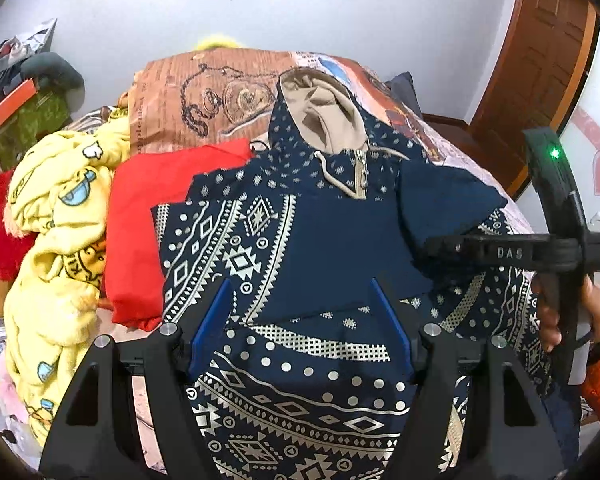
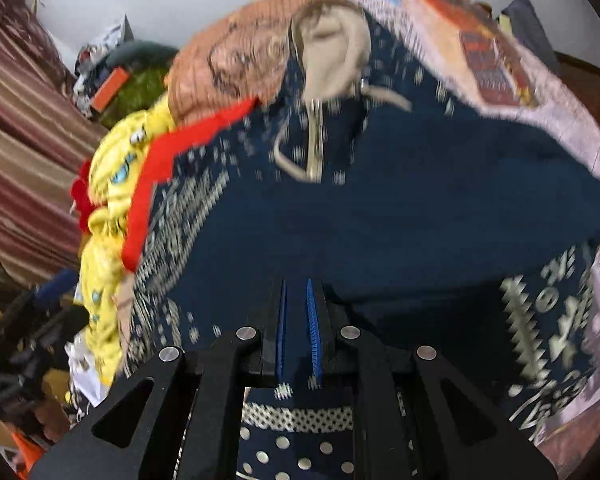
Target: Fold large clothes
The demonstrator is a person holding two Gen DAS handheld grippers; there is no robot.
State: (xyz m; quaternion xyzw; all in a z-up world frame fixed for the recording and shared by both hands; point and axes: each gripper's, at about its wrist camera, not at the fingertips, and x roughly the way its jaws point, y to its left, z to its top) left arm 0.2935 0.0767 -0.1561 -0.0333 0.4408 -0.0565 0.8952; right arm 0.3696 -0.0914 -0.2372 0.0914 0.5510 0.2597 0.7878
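Observation:
A navy hoodie (image 1: 316,248) with silver geometric print and a beige-lined hood (image 1: 320,112) lies front up on the bed, both sleeves folded inward over the chest. My left gripper (image 1: 300,292) hovers above its lower front, jaws wide open and empty. The right gripper body (image 1: 540,252) shows at the right edge, held by a hand. In the right wrist view the hoodie (image 2: 380,208) is blurred; my right gripper (image 2: 296,288) sits over its plain navy middle, blue pads (image 2: 311,320) nearly together with a narrow gap, nothing clearly between them.
A red garment (image 1: 152,216) lies left of the hoodie, then a yellow cartoon-print blanket (image 1: 60,240). A printed bedsheet (image 1: 204,96) covers the bed. A cluttered green cabinet (image 1: 24,120) stands far left, a wooden door (image 1: 540,60) at right.

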